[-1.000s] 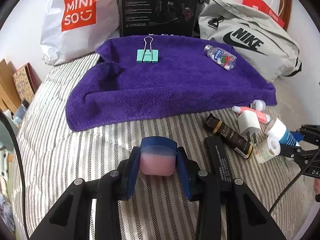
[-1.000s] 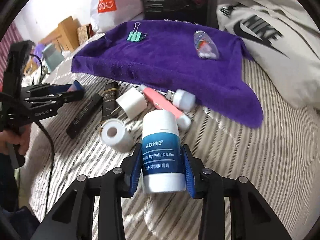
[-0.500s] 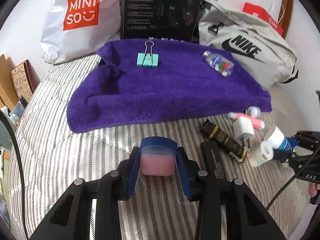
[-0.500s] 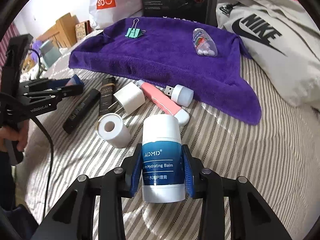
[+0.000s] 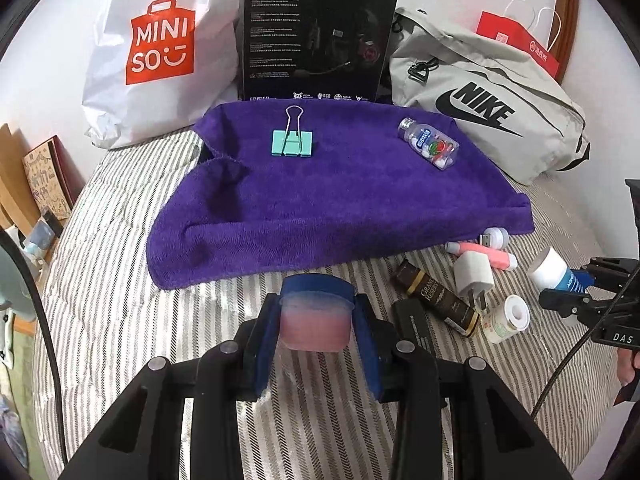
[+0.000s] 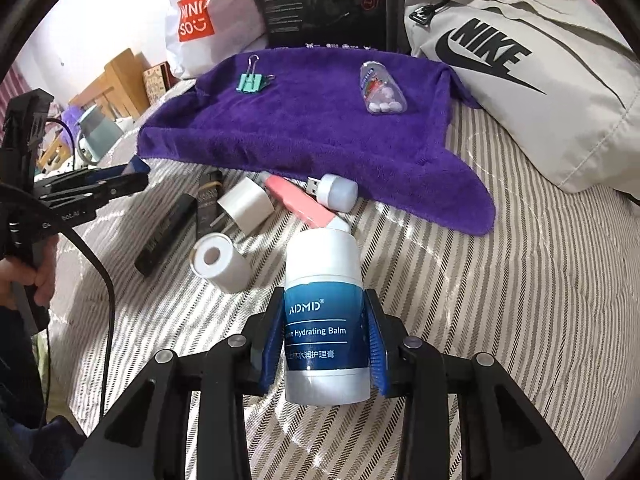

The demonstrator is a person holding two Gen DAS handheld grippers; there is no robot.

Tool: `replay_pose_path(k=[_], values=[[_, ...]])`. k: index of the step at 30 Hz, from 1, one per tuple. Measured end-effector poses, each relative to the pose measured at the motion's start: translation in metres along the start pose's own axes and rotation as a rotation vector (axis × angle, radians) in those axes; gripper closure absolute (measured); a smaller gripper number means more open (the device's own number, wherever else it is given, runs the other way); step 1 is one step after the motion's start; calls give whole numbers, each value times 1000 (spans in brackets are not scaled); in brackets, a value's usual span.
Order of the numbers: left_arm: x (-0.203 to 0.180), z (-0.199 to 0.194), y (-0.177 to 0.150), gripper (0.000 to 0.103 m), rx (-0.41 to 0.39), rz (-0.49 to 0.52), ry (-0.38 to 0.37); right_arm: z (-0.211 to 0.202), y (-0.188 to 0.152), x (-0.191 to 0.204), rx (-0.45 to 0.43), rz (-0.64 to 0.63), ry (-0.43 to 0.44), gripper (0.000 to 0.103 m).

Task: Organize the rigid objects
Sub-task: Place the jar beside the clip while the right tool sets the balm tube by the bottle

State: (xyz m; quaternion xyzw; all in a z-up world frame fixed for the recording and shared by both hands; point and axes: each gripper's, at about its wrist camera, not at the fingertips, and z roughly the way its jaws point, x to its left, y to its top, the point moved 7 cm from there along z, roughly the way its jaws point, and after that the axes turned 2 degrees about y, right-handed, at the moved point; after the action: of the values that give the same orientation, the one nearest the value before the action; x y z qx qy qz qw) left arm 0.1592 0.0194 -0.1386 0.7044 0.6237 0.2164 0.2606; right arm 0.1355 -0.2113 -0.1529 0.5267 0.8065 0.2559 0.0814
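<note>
Purple towel (image 5: 340,200) on the striped bed carries the binder clip (image 5: 292,142) and pill bottle (image 5: 430,148). Right hand-held gripper (image 6: 324,344) pinches the balm tube (image 6: 324,312) mid-body: rigid, smooth, likely slippery. Left hand-held gripper (image 5: 316,336) clamps the small pink jar (image 5: 316,324) by its sides; light, stiff.

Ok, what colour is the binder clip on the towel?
Mint green with silver wire handles; the binder clip shows best in the left wrist view.

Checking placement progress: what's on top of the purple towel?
Two things lie on the purple towel: a teal binder clip and a clear pill bottle. Anything beneath its folds is hidden.
</note>
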Motion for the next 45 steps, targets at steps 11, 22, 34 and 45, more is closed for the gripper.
replay_pose_path(k=[11, 22, 34, 45], values=[[4, -2, 31, 68, -26, 6, -5, -11, 36, 2, -49, -10, 33, 66], [15, 19, 73, 68, -32, 5, 7, -2, 96, -10, -90, -18, 14, 66], [19, 63, 98, 68, 27, 4, -10, 52, 128, -31, -9, -35, -41, 66], [20, 98, 105, 68, 96, 9, -20, 84, 130, -37, 57, -79, -94, 66]])
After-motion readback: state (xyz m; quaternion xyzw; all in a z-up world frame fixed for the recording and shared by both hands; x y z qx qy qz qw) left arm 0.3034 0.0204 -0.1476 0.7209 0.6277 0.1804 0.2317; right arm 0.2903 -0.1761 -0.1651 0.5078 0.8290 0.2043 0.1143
